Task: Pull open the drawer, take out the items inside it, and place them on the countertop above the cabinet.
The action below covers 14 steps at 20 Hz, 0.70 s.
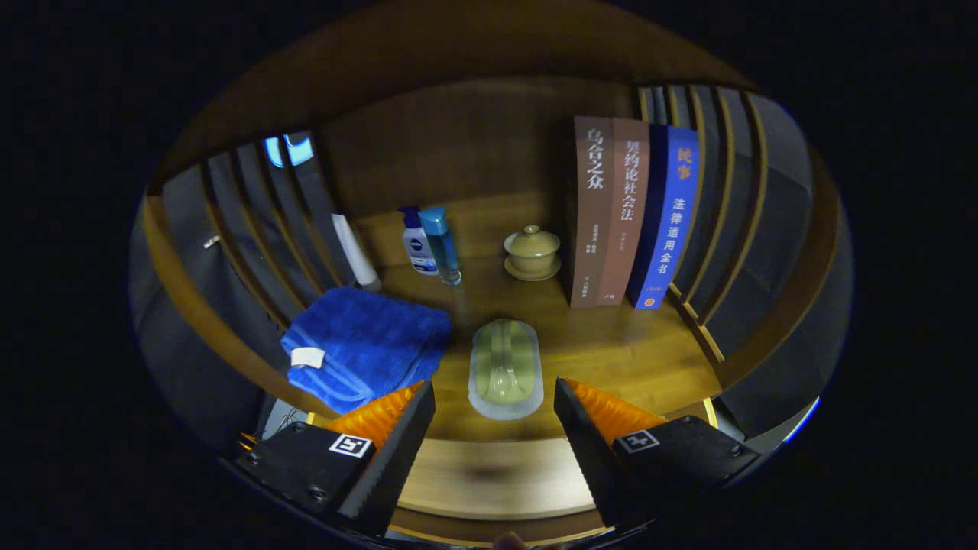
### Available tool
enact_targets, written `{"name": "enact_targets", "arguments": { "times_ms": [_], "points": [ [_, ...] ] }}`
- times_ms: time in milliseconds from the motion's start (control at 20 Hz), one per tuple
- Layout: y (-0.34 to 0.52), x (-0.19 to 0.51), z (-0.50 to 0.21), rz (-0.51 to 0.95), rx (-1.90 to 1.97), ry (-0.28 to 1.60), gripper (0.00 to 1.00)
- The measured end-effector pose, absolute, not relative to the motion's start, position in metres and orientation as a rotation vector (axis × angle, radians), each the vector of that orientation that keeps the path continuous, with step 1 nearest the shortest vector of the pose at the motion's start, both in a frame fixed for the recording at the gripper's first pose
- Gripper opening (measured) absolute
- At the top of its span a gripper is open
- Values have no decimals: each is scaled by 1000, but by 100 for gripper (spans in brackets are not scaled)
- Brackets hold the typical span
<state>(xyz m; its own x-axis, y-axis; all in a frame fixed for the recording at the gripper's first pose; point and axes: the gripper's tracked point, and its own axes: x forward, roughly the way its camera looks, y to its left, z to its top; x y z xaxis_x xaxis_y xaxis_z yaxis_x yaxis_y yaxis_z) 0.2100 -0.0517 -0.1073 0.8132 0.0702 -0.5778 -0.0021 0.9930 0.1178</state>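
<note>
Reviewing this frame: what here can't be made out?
- Drawer: nothing shows whether it is open or what it holds; the countertop edge and the open gripper cover the area below.
- Bottles: labels too small.
- Towel: near corner hidden behind one finger.
- Pale dish: contents unclear in dim light.

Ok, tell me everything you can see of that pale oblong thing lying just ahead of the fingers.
The pale oblong item is a greenish, rounded piece with a raised ridge along its middle, sealed in what looks like clear wrapping with a pale border. It lies flat on the wooden countertop, lengthwise along the fingers' direction, just ahead of the open gripper and untouched by it. The folded blue towel lies close beside it; contact cannot be judged.
</note>
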Motion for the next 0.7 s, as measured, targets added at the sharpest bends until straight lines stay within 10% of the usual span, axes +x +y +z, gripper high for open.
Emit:
{"name": "enact_targets", "arguments": {
  "times_ms": [700],
  "points": [
    [-41, 46, -70, 131, 155, 43, 99]
  ]
}}
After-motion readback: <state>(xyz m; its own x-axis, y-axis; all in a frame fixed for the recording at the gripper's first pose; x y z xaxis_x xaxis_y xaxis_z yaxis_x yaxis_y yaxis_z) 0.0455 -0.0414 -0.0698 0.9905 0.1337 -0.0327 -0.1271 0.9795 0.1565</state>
